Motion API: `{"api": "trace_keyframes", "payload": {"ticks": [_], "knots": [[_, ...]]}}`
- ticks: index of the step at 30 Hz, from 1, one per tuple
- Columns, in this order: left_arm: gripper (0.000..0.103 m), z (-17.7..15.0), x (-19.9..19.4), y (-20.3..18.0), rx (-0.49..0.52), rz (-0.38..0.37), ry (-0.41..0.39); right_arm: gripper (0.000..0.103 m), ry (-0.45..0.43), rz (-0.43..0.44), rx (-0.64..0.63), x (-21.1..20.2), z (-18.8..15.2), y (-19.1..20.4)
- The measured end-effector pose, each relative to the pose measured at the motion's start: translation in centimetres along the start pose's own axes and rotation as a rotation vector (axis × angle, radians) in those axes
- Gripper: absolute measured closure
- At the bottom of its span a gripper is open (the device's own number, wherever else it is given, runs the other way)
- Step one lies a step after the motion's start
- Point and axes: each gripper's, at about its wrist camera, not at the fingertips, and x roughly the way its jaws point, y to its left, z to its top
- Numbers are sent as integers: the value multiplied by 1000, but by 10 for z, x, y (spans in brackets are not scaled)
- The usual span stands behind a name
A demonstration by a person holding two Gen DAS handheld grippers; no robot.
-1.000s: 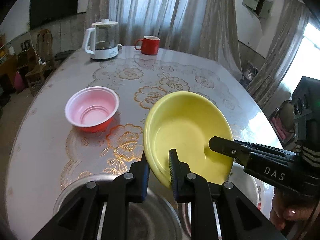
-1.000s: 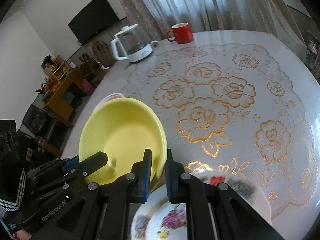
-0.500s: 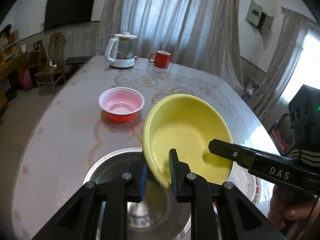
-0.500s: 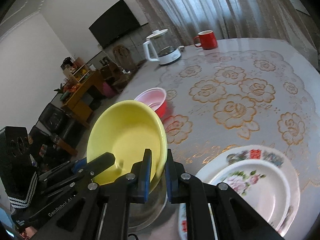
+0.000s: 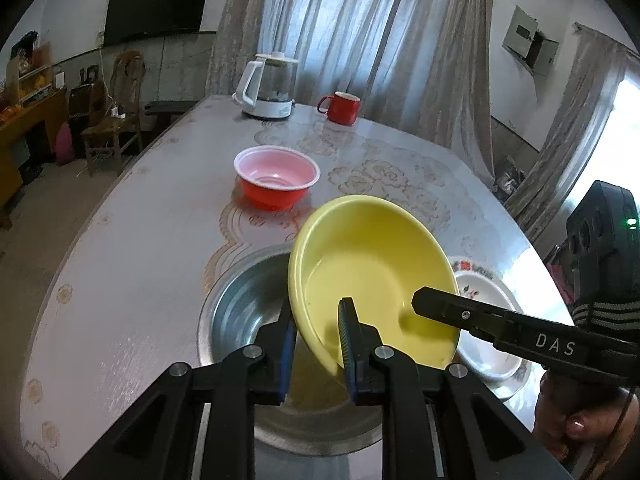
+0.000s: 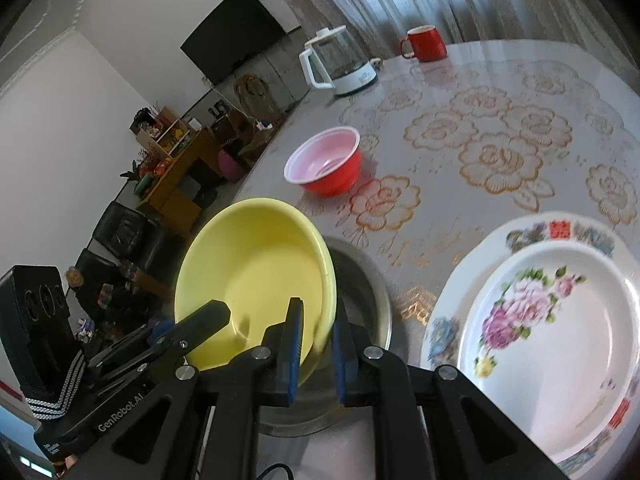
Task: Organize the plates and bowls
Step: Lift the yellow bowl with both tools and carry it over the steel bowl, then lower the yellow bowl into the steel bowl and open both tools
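Observation:
A yellow bowl (image 5: 372, 264) (image 6: 256, 272) hangs tilted over a large steel bowl (image 5: 240, 312) (image 6: 364, 300). My left gripper (image 5: 316, 332) is shut on its left rim and my right gripper (image 6: 316, 332) is shut on its right rim. In the left wrist view the right gripper's fingers (image 5: 444, 306) reach in from the right; the right wrist view has the left gripper's fingers (image 6: 208, 316) coming from the left. A red bowl (image 5: 276, 180) (image 6: 326, 164) with a pale pink inside stands farther out on the table. Two floral plates (image 6: 548, 320) (image 5: 488, 300) are stacked at the right.
A white kettle (image 5: 268, 88) (image 6: 340, 64) and a red mug (image 5: 342, 108) (image 6: 426, 44) stand at the table's far end. The table (image 5: 132, 248) (image 6: 500, 128) has a gold rose-patterned cover. A person's hand (image 5: 576, 428) holds the right gripper's handle. Chairs and a cabinet stand left of the table.
Both grippers have carried the yellow bowl back toward the near edge. The steel bowl now lies under it, and the red bowl and stacked plates have come further into view.

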Motion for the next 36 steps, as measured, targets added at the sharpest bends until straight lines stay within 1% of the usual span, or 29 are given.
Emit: {"api": "trace_keyframes", "payload": {"ticks": [6,11,18,20,27,34,36], "knots": [[84,-15,14,14,-20,33,46,89,63,-30,-21,21,-12,5],[83,-22,28,15,-3,60,81,89,108,-65,-24,36,-17,4],[80,-26,38,14,17,92,100,87,150,-128,-57,50,-17,8],[79,-26,40,15,22,98,102,86,158,-138,-64,51,-18,10],[76,-26,47,15,29,101,111,78,173,-204,-113,57,-15,19],[76,-25,47,15,36,111,104,76,179,-216,-107,60,-16,21],[73,-25,46,15,38,114,102,72,166,-210,-94,56,-15,21]]}}
